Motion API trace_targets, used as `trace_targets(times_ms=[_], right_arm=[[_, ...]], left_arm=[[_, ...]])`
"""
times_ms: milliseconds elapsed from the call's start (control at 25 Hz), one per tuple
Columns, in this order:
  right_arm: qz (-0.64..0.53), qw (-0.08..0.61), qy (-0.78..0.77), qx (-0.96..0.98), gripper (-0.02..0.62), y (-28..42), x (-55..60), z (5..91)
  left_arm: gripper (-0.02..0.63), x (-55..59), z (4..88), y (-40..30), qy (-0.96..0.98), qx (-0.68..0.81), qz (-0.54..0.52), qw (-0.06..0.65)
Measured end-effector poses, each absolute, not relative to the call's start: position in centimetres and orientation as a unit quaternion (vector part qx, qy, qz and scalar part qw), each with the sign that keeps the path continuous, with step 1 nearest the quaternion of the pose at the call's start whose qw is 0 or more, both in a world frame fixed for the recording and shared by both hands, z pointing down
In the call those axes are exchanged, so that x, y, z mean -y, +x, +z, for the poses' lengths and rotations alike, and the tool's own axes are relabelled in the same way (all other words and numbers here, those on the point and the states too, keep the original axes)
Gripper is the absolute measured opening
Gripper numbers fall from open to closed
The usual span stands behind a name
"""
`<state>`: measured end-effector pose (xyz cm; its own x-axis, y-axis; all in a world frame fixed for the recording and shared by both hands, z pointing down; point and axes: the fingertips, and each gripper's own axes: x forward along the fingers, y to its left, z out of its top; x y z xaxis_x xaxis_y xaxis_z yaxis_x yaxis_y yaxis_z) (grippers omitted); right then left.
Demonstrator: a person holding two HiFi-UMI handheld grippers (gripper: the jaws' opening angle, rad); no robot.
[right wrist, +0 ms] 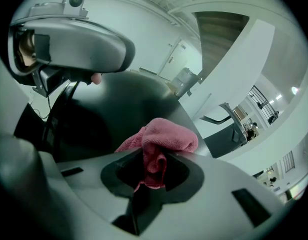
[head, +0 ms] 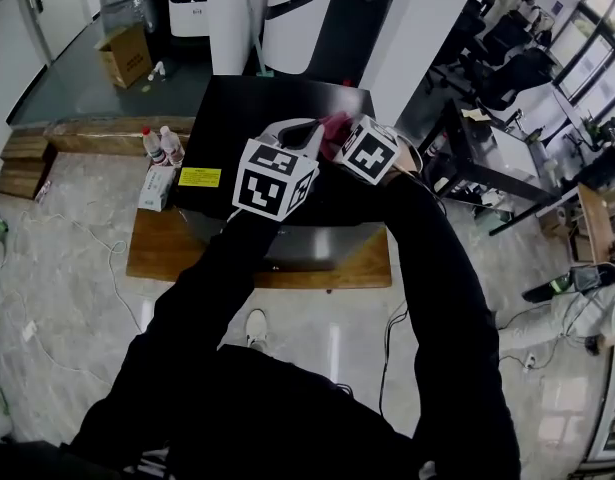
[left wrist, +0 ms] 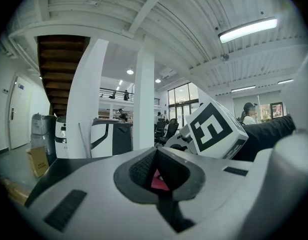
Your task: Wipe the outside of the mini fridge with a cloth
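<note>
The black mini fridge (head: 237, 98) stands on a wooden platform (head: 157, 253), and I look down on its top. Both grippers hover close together over that top. My right gripper (head: 332, 136) is shut on a bunched pink cloth (head: 338, 122), which bulges out past its jaws (right wrist: 166, 136) above the dark fridge top (right wrist: 113, 109). My left gripper (head: 307, 134) points at the cloth with its jaws shut (left wrist: 155, 154). A sliver of pink cloth (left wrist: 159, 181) shows in the hollow behind its tips; I cannot tell whether it is pinched there. The right gripper's marker cube (left wrist: 214, 129) sits just to its right.
Two water bottles (head: 162, 145) and a white box (head: 157, 186) stand left of the fridge, which has a yellow label (head: 199, 177). A cardboard box (head: 125, 56) lies far left. White pillars rise behind. Desks and chairs (head: 507, 78) fill the right. Cables (head: 97, 268) cross the floor.
</note>
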<state>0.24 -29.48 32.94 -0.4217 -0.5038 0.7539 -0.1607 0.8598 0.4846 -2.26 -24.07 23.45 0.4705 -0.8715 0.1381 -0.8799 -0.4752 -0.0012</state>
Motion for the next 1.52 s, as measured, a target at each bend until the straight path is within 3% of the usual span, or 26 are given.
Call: trace_targets(times_ms=[600, 1040, 1520], right_arm=[[-0.158, 0.522, 0.161, 0.822, 0.090, 3.2, 15.0, 32.7], [-0.162, 0.247, 0.266, 0.918, 0.098, -3.6, 9.0, 19.9], [-0.097, 0.061, 0.340, 0.934, 0.101, -19.2, 7.7, 16.9]], left_arm=[[0.005, 11.3, 22.9, -0.7, 0.852, 0.520, 0.055, 0.024], [0.006, 6.1, 17.7, -8.7, 0.827, 0.561, 0.035, -0.019], [0.006, 5.7, 15.6, -25.7, 0.821, 0.569, 0.011, -0.054]])
